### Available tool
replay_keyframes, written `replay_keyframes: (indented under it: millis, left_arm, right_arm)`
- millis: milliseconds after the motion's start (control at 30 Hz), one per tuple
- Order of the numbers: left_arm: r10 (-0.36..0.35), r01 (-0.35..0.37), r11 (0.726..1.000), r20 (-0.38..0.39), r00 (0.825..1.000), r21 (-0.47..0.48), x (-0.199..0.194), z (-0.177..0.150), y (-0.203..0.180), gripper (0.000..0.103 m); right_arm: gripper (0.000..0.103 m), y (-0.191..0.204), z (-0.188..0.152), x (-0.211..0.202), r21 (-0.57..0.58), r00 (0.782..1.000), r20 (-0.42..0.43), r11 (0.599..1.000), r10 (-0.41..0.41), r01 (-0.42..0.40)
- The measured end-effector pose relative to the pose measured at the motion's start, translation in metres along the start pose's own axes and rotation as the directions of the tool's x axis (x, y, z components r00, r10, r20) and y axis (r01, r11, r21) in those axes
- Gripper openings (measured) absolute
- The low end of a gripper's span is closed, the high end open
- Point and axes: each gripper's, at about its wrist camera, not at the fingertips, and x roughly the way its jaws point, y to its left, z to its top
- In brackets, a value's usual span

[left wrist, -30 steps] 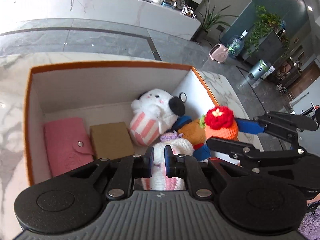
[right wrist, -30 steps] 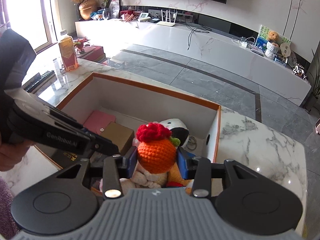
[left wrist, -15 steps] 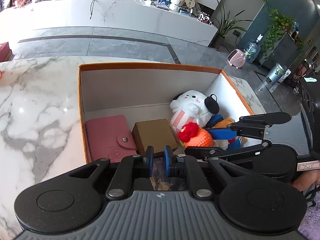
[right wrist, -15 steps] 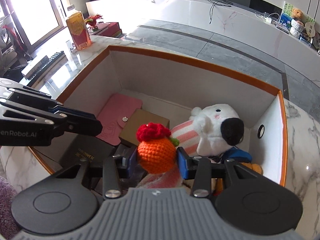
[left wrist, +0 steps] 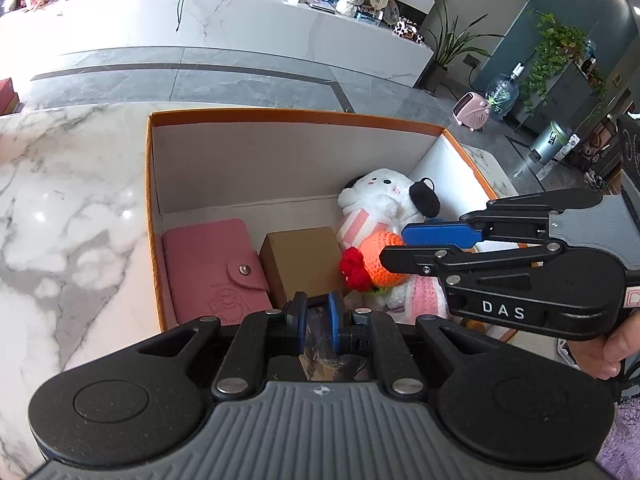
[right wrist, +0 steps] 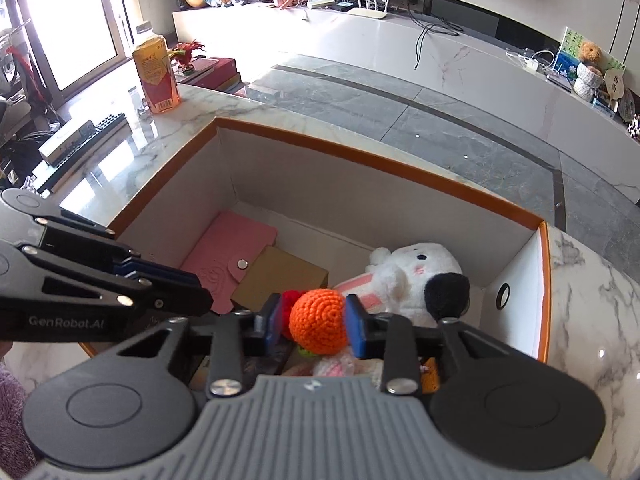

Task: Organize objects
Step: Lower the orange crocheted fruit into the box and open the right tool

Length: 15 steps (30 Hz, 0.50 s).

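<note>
You are lowering an orange crocheted doll head with a red yarn flower into the orange-rimmed white cardboard box. Your left gripper, nearly shut, hangs over a dark printed item; whether it grips that, I cannot tell. Your right gripper has just been closing, and its blue pads press the orange head. Next, judge a free spot, then release. Inside the box, left to right beyond your left gripper: a pink leather snap wallet, a small brown cardboard carton, and a white plush animal with a black ear.
</note>
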Motion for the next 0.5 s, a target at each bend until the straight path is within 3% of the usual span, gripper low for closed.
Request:
replay_keyframes:
  millis: [200, 500]
  left_arm:
    - [0.013, -0.013, 1.000, -0.014, 1.000, -0.002, 0.001, -0.002, 0.005, 0.013]
    - [0.011, -0.011, 1.000, -0.015, 1.000, 0.011, -0.003, -0.004, -0.002, 0.013]
  right_arm:
    - [0.018, -0.007, -0.002, 0.003, 0.027, 1.000, -0.029, 1.000, -0.007, 0.007]
    - [0.018, 0.005, 0.000, 0.005, -0.060, 0.998, -0.057, 0.998, -0.040, 0.036]
